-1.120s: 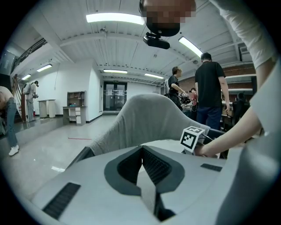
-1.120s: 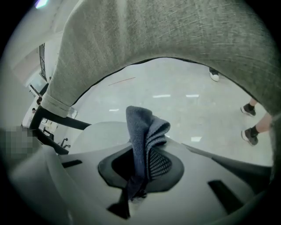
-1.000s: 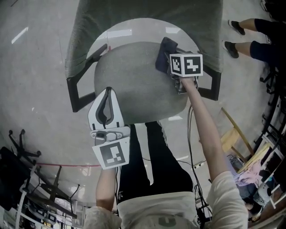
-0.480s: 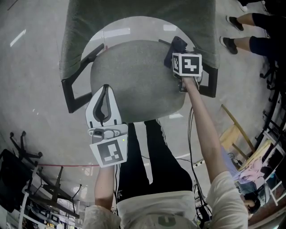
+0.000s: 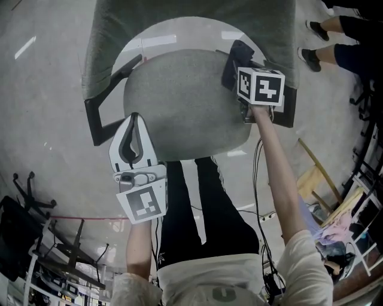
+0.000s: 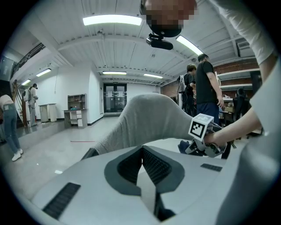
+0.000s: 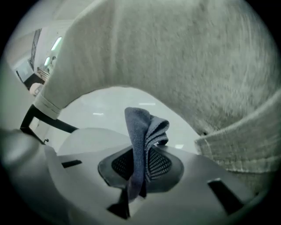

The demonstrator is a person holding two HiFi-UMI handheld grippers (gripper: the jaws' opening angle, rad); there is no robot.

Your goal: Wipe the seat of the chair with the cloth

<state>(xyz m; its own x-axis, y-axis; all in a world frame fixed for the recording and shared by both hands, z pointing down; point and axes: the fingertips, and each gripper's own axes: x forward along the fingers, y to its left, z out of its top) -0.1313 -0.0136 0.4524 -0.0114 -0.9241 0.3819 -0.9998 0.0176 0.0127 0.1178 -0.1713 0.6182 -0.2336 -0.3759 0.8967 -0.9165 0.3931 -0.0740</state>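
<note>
Pinching the dark blue cloth [image 7: 142, 132] tight, the right tongs [image 7: 139, 163] are hovering at the far right corner of the grey seat [image 5: 179, 101], and we are judging the wipe to be under way, not finished. The cloth is bunching into a folded wad ahead of those tongs, toward the backrest [image 5: 191, 18]; whether it is pressing on the fabric or riding just above it, we are not managing to tell. The seat is showing no streak or damp band, so we are not able to say which parts are done; as we are reading it, the broad middle and the side toward the left tongs [image 5: 134, 122] are waiting for a pass. The left tongs are sitting pressed together, gripping nothing, at the near left rim of the seat and well apart from the cloth.

Just right of the right tongs the black armrest [image 5: 290, 110] is crowding the cloth, and the backrest is rising straight ahead, so we are expecting strokes to run back toward us or across to the left. Farther right, someone's shoes [image 5: 311, 57] are standing on the floor [image 5: 48, 72], and a wooden frame [image 5: 312, 179] is lying nearer us, neither touching the seat
</note>
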